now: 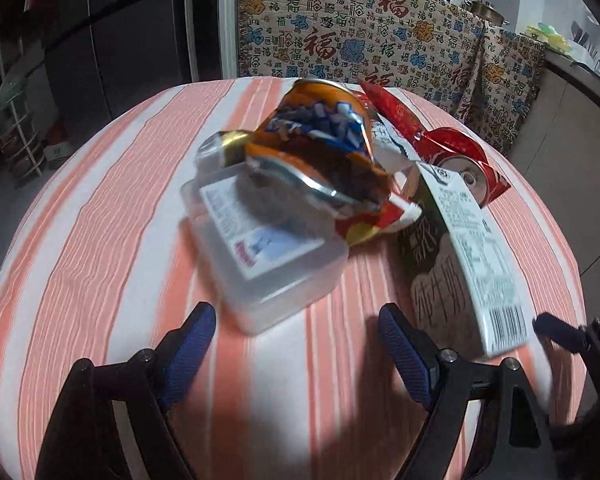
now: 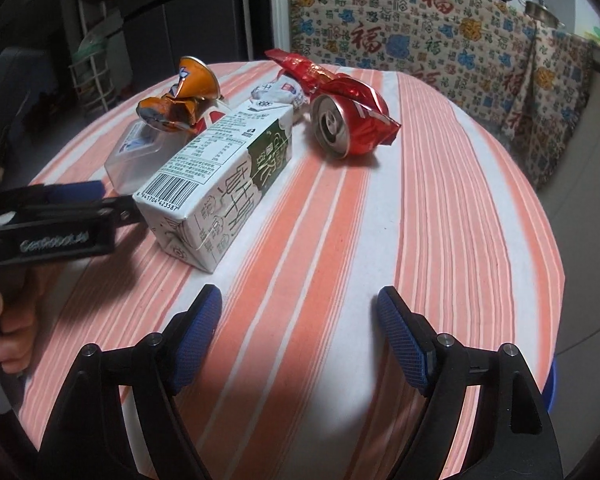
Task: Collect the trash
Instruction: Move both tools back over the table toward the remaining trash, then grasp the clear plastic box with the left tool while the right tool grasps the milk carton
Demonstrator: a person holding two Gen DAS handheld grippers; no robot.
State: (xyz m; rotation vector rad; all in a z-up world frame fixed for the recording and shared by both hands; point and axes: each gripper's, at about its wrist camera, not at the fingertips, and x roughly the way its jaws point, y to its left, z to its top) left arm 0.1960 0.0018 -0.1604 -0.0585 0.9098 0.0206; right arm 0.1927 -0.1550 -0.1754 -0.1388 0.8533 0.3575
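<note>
A round table under an orange-and-white striped cloth [image 2: 380, 208] carried the trash in one cluster: a white-and-green milk carton [image 2: 220, 184] lying on its side, a clear plastic tub [image 1: 268, 256], a crushed red can [image 2: 348, 124] and a crumpled orange can [image 1: 320, 152] resting on the tub. Both the left gripper [image 1: 296, 352] and the right gripper [image 2: 300, 344] hovered short of the pile, fingers spread, nothing between them. A clean pick probably called for straddling one item's narrow sides, the carton being nearest.

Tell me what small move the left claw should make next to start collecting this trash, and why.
Probably ease the left claw forward and down so its open jaws straddle the clear plastic container. That container lies nearest, directly ahead on the striped tablecloth, and nothing is gripped yet. The crushed orange can rests on its far end, so go gently.
</note>
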